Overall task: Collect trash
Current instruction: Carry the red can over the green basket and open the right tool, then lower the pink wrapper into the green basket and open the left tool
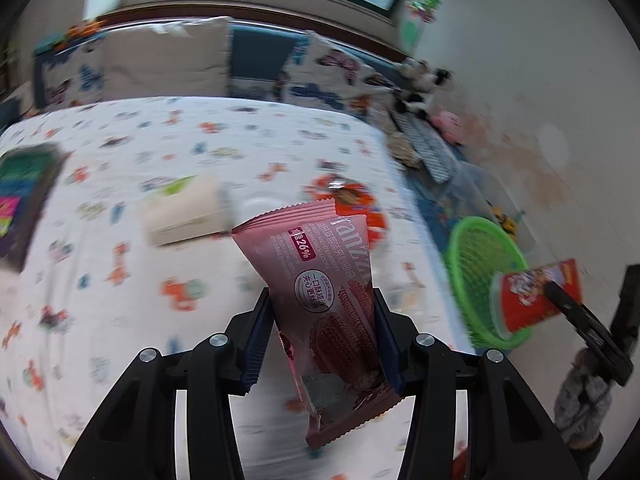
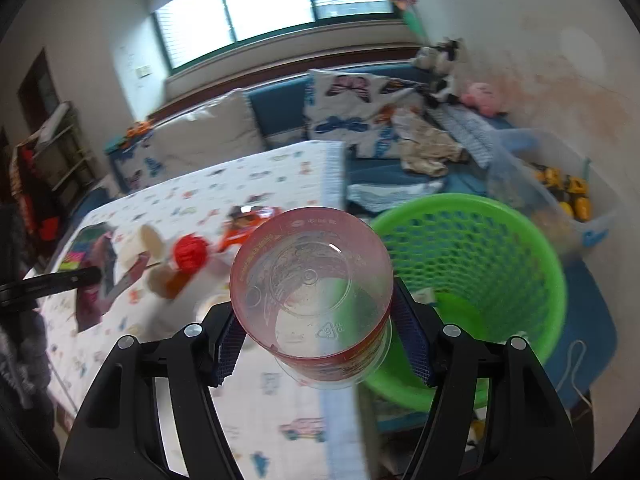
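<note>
We carry two matching grippers. The left gripper (image 1: 320,332) is matte black plastic, built of angular arms with triangular cut-outs, and four round silver screws sit along its knuckles. Its fingers (image 1: 256,340) are faced with ribbed dark-blue pads. The right gripper (image 2: 320,332) has the same black frame, silver screws and blue ribbed pads (image 2: 230,340). To the right of the left gripper we see a grey patterned knit sleeve (image 1: 584,396) with a darker cuff.
</note>
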Tool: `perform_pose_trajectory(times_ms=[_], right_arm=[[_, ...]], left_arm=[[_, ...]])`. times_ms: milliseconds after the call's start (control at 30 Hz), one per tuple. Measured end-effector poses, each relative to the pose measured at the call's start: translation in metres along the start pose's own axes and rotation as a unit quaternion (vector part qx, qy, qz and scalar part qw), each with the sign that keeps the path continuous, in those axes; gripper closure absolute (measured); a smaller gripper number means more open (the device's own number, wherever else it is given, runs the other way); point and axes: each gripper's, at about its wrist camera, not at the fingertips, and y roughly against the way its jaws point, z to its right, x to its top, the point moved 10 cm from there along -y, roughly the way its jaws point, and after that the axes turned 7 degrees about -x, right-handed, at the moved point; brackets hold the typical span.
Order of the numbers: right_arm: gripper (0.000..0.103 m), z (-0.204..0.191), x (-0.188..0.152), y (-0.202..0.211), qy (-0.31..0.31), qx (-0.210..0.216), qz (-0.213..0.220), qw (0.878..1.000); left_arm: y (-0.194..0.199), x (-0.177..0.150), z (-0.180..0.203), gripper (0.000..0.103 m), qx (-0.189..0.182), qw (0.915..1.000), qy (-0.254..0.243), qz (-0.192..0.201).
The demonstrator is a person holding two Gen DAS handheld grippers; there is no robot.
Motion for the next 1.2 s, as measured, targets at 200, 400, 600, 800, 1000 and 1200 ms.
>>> perform_pose_trajectory(times_ms=[200, 400, 600, 800, 1000, 1200], right_arm=[[0.036, 0.045, -0.001, -0.019, -0.028, -0.044, -0.008, 0.999], [0.036, 0.08, -0.012, -0.041, -0.058, -0.068, -0.03, 0.996], [0.036, 0.105, -0.023, -0.059, -0.077, -0.087, -0.047, 0.992], [0.036, 0.118, -0.036, -0.073, -0.079, -0.102, -0.064, 0.99], [0.035, 0.122, -0.043, -0.078, -0.087, -0.1, -0.071, 0.989], [0.03, 0.126, -0.045, -0.074, -0.094, -0.1, -0.069, 0.988]], left_arm=[[-0.034, 0.012, 0.064, 0.057, -0.036, 0.9981, -0.046, -0.02], [-0.07, 0.02, 0.118, 0.057, -0.057, 0.9935, -0.091, -0.038], [-0.099, 0.023, 0.162, 0.057, -0.076, 0.9884, -0.121, -0.05], [-0.125, 0.022, 0.195, 0.057, -0.097, 0.9837, -0.138, -0.061], [-0.149, 0.018, 0.211, 0.057, -0.101, 0.9814, -0.146, -0.074], [-0.167, 0.015, 0.218, 0.057, -0.104, 0.98, -0.146, -0.087]])
